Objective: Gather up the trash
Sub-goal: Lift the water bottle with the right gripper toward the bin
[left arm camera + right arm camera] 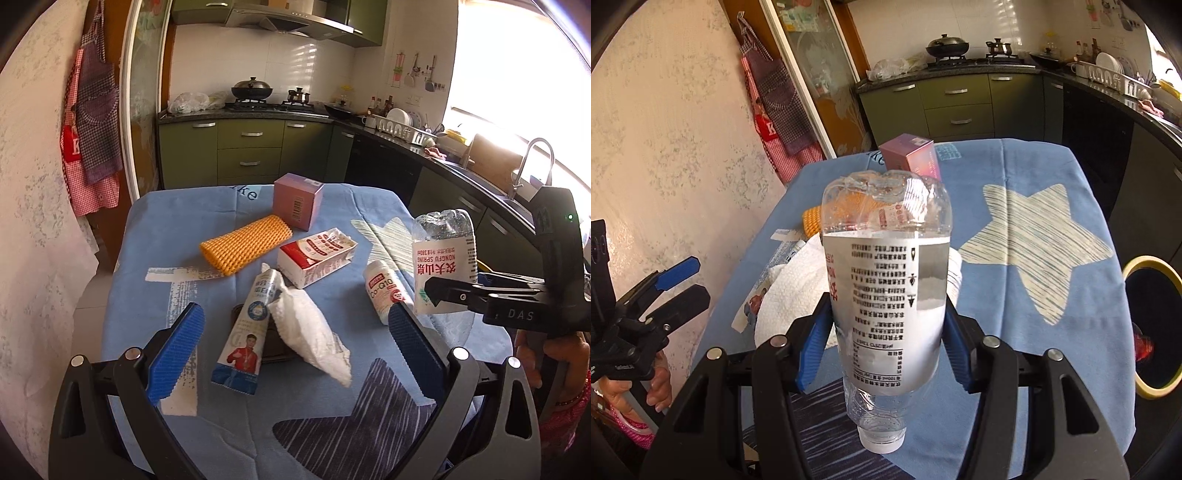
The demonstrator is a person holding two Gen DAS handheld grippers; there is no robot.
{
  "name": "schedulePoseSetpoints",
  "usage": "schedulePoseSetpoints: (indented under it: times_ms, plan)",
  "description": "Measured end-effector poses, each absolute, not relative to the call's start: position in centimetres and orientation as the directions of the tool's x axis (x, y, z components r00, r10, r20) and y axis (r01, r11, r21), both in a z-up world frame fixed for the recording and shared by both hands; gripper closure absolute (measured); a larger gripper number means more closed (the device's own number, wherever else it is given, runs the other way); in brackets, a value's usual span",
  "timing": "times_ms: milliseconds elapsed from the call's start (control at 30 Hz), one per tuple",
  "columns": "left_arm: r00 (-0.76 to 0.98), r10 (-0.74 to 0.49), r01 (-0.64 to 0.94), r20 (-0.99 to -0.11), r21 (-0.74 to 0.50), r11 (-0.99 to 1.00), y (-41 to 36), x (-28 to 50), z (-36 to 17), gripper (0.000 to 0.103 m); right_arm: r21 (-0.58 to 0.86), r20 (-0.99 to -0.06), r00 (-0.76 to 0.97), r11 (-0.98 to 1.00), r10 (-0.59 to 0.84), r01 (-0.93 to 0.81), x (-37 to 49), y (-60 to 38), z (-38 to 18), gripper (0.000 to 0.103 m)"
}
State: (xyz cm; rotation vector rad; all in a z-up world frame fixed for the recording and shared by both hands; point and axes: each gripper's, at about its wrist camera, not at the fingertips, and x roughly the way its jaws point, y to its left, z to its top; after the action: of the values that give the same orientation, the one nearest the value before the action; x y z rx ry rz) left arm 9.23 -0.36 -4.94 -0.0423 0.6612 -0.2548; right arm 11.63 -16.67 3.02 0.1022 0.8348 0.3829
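Observation:
My right gripper [882,328] is shut on a clear plastic water bottle [886,280], held upside down above the table; the bottle also shows in the left wrist view [443,254]. My left gripper [295,343] is open and empty, hovering over a crumpled white paper towel [314,332] and a flattened drink pouch [245,332]. On the blue tablecloth [166,240] also lie an orange foam net [245,240], a torn red-and-white carton [317,256], a white Co-Q10 pill bottle [386,291] and a pink box [298,201].
A yellow-rimmed bin [1152,325] stands by the table's right side. Green kitchen cabinets [251,151] and a stove are behind the table, a sink counter [491,184] runs along the right, and aprons [92,129] hang on the left wall.

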Motion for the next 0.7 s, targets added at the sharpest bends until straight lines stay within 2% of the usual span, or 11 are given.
schedulePoseSetpoints:
  times_ms: [400, 500, 700]
  plan:
    - [0.738, -0.284, 0.284, -0.613, -0.099, 0.954, -6.0, 10.0, -4.2, 0.005, 0.318, -0.638, 0.658, 0.915, 0.400, -0.248, 9.6, -24.0, 4.6, 0.049]
    - [0.726, -0.292, 0.300, -0.623, -0.095, 0.949, -7.6, 10.6, -4.4, 0.005, 0.301, -0.625, 0.698, 0.933, 0.350, -0.199, 9.5, -27.3, 5.5, 0.049]
    - [0.698, -0.299, 0.331, -0.650, -0.078, 0.941, -10.4, 12.0, -5.1, 0.005, 0.237, -0.614, 0.781, 0.971, 0.117, 0.041, 10.4, -37.5, 7.2, 0.049]
